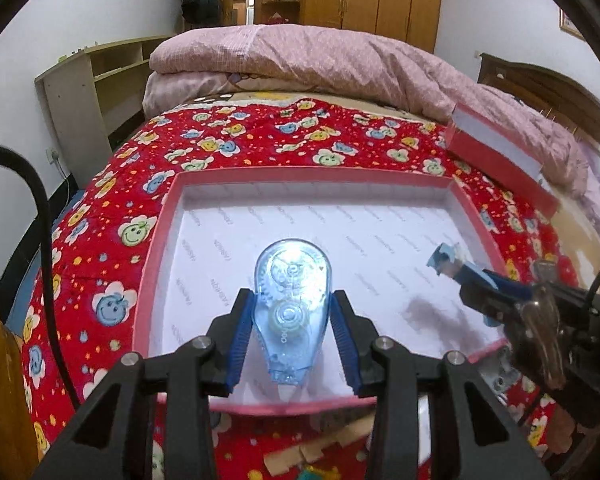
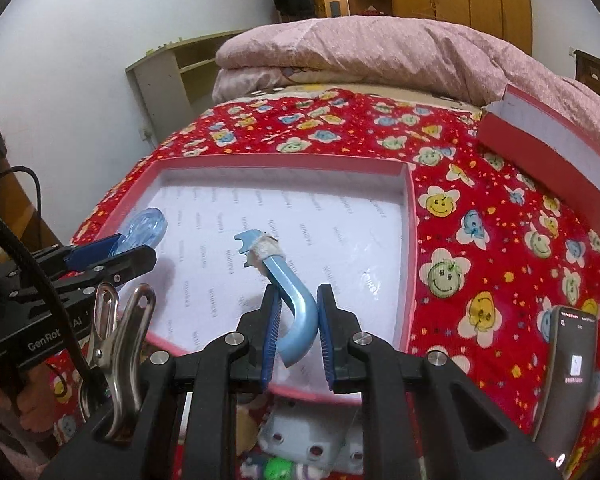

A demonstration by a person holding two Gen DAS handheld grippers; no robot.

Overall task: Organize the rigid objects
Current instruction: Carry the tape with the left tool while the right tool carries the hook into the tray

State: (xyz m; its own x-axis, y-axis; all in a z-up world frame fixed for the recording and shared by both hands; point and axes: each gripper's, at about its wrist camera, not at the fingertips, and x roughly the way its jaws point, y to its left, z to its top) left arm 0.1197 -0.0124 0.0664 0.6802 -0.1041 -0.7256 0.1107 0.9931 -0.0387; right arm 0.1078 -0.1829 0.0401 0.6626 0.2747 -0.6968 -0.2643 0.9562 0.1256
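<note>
Left wrist: both claws grip items over pink box (image 1: 156, 248) on red bedspread (image 1: 260, 136).

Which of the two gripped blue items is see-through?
The correction tape dispenser in the left gripper: clear blue, inner gears visible. The curved tool in the right gripper is opaque light blue, with a notched tip.

Open box (image 1: 172, 216) on bedspread (image 1: 260, 140); lid (image 1: 496, 152) right, quilt (image 1: 320, 60) behind.

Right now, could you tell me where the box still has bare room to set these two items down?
The pink box is bare along its far wall and centre. Its near edge is crowded: the left gripper holds the correction tape, the right gripper the blue tool.
</note>
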